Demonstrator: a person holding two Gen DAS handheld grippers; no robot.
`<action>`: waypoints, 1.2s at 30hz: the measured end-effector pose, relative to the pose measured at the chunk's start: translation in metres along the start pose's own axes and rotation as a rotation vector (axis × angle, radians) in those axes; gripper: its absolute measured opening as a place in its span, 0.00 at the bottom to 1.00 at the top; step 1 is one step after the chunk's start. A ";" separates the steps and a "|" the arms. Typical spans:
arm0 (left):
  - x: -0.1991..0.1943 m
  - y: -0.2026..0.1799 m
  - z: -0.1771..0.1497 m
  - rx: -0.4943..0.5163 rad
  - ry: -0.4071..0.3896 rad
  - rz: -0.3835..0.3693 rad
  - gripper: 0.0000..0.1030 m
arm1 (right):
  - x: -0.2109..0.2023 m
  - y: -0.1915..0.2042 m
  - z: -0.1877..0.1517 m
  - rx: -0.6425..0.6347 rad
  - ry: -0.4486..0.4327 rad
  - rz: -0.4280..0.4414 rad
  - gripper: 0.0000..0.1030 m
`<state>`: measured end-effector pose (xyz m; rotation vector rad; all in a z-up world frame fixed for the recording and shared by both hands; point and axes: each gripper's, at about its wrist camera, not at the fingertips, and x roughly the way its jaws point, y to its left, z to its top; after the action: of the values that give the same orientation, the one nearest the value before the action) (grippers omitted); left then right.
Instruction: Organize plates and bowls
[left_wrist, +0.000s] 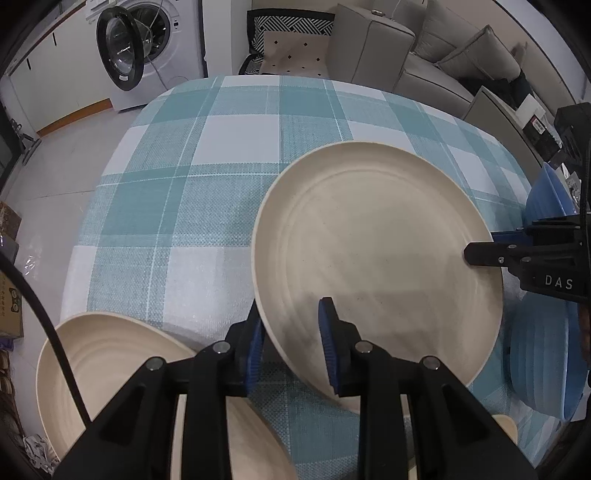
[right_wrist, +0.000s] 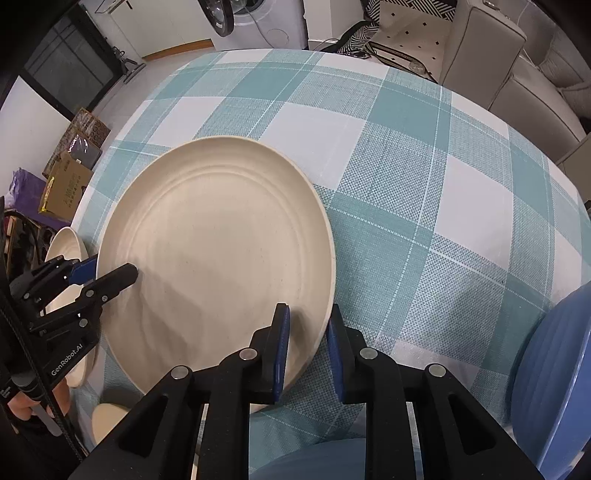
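Observation:
A large cream plate (left_wrist: 376, 254) is held above the checked tablecloth; it also shows in the right wrist view (right_wrist: 218, 258). My left gripper (left_wrist: 291, 343) straddles its near-left rim, one finger under and one over, apparently clamped on it. My right gripper (right_wrist: 306, 347) straddles the opposite rim the same way; it shows in the left wrist view (left_wrist: 487, 247). A second cream plate (left_wrist: 110, 358) lies at the lower left. Blue plates (left_wrist: 543, 365) sit at the right.
The teal and white checked tablecloth (left_wrist: 207, 184) covers the table. A small cream bowl (right_wrist: 107, 421) sits near the front edge. A blue dish (right_wrist: 557, 376) stands at the right. A washing machine (left_wrist: 147, 48) and sofa (left_wrist: 443, 55) stand beyond the table.

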<state>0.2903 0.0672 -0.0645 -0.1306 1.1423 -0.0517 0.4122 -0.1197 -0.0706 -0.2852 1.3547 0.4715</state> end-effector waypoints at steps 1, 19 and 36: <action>-0.001 0.000 0.000 0.000 -0.004 -0.004 0.26 | 0.000 0.001 0.000 -0.002 -0.005 -0.005 0.19; -0.032 0.007 -0.006 -0.017 -0.119 0.005 0.25 | -0.037 0.012 -0.016 -0.036 -0.130 -0.022 0.18; -0.097 -0.002 -0.031 0.006 -0.237 0.027 0.25 | -0.102 0.034 -0.056 -0.050 -0.256 -0.002 0.18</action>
<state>0.2218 0.0730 0.0101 -0.1128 0.9067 -0.0144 0.3327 -0.1320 0.0207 -0.2578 1.0945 0.5229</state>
